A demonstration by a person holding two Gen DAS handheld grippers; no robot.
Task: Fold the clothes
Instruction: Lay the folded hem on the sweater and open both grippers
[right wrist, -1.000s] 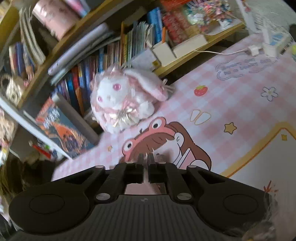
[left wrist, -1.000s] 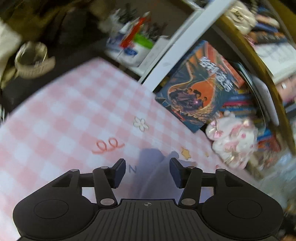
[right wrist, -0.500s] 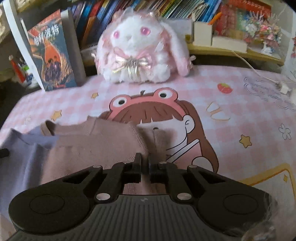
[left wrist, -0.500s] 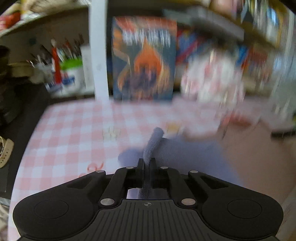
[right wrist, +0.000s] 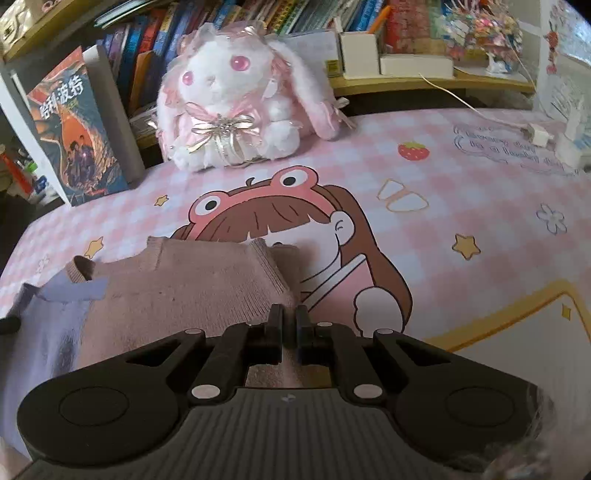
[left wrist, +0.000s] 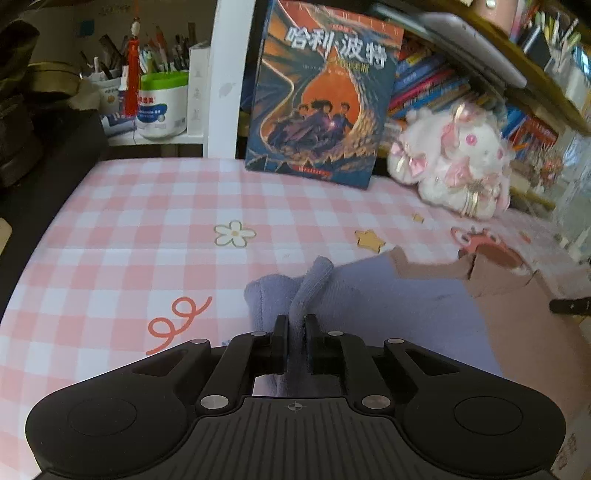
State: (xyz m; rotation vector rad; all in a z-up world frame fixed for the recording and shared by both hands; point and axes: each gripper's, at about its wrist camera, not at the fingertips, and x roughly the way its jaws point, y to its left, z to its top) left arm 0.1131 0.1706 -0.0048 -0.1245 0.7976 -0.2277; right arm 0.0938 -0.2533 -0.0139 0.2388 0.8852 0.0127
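A knit garment lies on the pink checked mat (left wrist: 155, 229), part lavender (left wrist: 388, 302) and part dusty mauve (left wrist: 517, 325). My left gripper (left wrist: 295, 321) is shut on a raised fold of the lavender fabric, which stands up between its pads. In the right wrist view the mauve part (right wrist: 184, 280) spreads to the left, with the lavender part (right wrist: 44, 332) beyond it. My right gripper (right wrist: 290, 314) is shut on the mauve knit edge at the garment's right side. Each gripper's tip shows at the edge of the other's view.
A large book (left wrist: 321, 92) leans upright at the mat's far edge, next to a white and pink plush rabbit (right wrist: 236, 103). Behind them are bookshelves (right wrist: 332, 14). Pen cups (left wrist: 159, 99) stand far left. A charger and cable (right wrist: 535, 133) lie far right.
Both grippers have gone from open to shut on the garment, the left on lavender fabric, the right on mauve knit. Both views have rolled level and dropped closer to the mat.
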